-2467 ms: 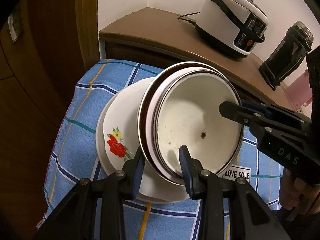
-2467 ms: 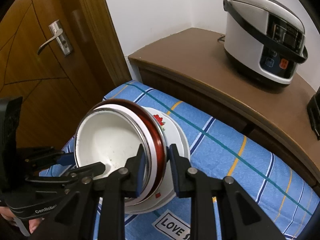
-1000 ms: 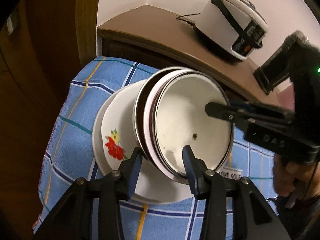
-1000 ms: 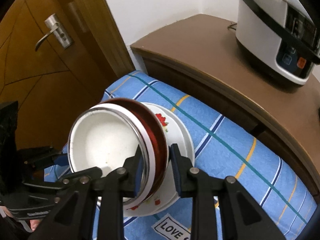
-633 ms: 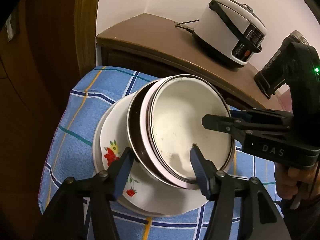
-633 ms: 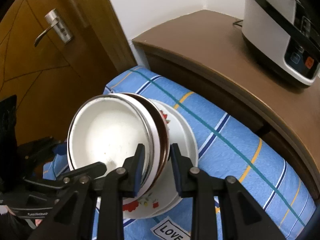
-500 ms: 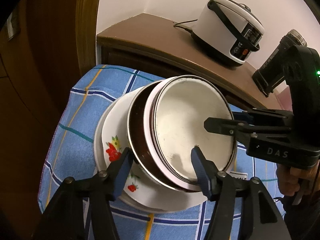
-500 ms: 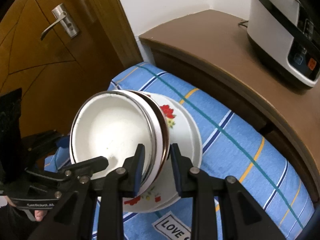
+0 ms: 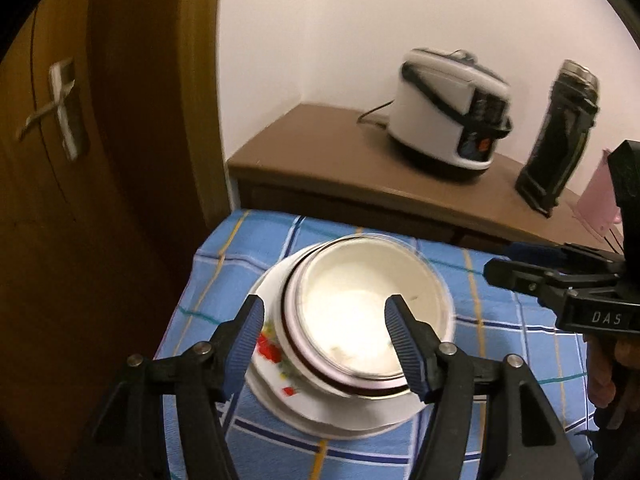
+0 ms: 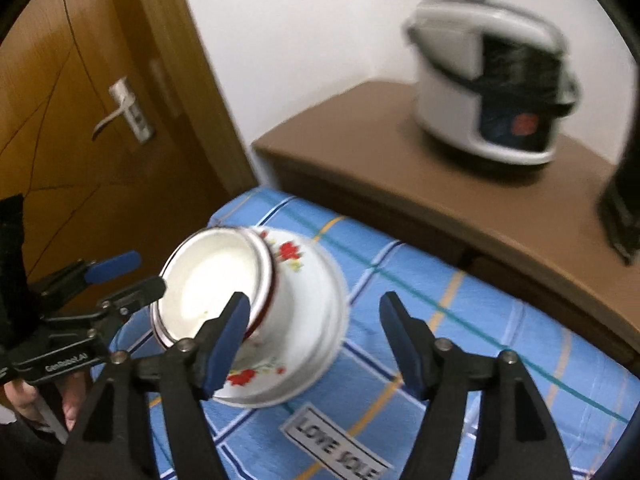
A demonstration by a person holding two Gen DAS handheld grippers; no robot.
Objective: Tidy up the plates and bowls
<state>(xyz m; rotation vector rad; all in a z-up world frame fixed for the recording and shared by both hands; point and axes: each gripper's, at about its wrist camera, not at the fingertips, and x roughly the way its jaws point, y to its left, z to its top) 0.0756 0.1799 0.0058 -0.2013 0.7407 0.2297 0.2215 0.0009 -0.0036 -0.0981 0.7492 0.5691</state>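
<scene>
Bowls stacked on the plate, both grippers letting go

The bowls [image 9: 360, 320] sit nested on the flowered plate [image 10: 296, 320] on the blue cloth [image 9: 500, 344]. The left gripper [image 9: 324, 336], jaws opening wide, frames them without touching; the right gripper [image 10: 314, 340], also opening, stands beside the plate's edge.

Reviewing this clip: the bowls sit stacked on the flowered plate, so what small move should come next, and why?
Probably draw both hand-held grippers clear. The bowl stack rests on the flowered plate; the left and right jaws are opening, gripping nothing.
</scene>
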